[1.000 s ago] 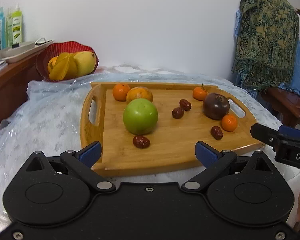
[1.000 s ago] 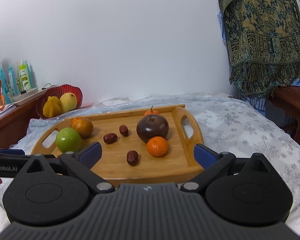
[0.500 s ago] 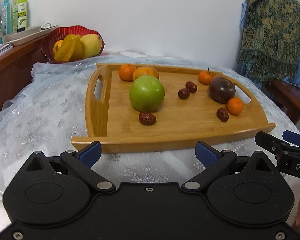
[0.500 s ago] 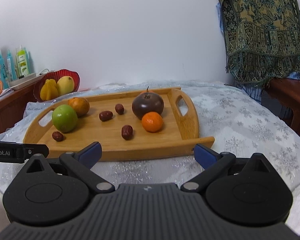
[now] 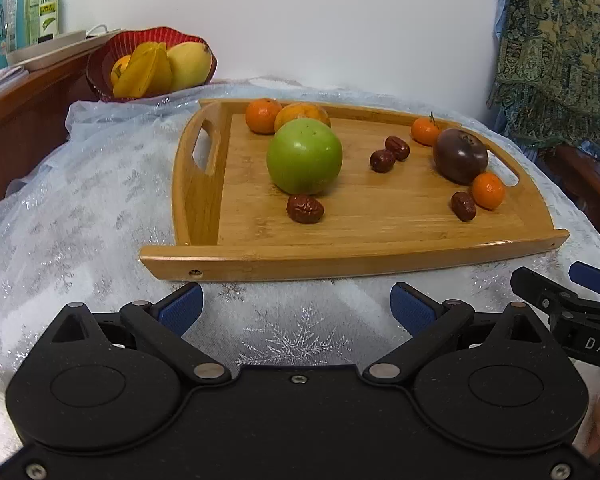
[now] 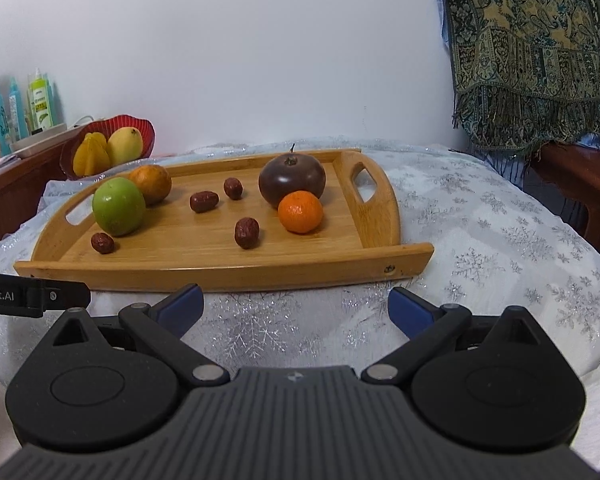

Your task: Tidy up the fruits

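on wooden tray (image 5: 204, 268), glossy green apple (image 5: 304, 156), wrinkled dates (image 5: 305, 209), both tongs (image 5: 296, 308) (image 6: 296, 306) wide

Soft, even indoor light over my wooden tray (image 5: 380, 224); fruit casts faint shadows toward 6 o'clock. Fisheye bends the edges, corners darken, focus stays sharp, glare mild.

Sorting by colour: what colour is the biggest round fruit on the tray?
Green; the apple shows best in the left wrist view.
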Available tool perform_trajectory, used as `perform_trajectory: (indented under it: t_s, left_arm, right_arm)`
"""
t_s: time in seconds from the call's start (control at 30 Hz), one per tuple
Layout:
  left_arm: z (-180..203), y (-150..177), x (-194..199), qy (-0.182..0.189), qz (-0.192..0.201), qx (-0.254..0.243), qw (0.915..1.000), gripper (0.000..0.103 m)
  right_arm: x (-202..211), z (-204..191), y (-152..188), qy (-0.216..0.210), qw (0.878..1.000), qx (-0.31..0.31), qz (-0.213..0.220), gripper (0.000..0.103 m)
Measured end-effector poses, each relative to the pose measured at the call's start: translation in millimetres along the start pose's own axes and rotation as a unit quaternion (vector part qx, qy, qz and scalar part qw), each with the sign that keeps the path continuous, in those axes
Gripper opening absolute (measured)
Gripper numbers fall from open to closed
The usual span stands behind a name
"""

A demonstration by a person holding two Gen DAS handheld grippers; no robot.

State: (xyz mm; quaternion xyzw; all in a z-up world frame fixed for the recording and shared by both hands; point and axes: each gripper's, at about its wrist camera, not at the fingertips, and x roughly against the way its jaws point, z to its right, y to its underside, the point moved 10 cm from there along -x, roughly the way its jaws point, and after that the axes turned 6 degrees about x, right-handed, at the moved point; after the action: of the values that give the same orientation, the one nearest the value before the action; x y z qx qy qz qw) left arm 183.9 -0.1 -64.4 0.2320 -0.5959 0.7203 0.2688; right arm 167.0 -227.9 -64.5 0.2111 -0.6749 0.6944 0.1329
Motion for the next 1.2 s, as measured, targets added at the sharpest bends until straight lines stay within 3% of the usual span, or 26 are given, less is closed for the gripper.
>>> perform_trajectory:
  t_s: [0.67,1.2]
  left_arm:
    - [-6,4,-17,-0.026,-0.015,0.002,0.9996,0.103]
    - [-1,8,-22,-0.047,-0.018,-0.028,0.9983,0.103]
  right_arm:
    - [-23,-9,12,0.003,0.999,0.021,-0.035,0.103]
    - [-27,-15,16,0.013,0.998,0.044,-0.047,0.103]
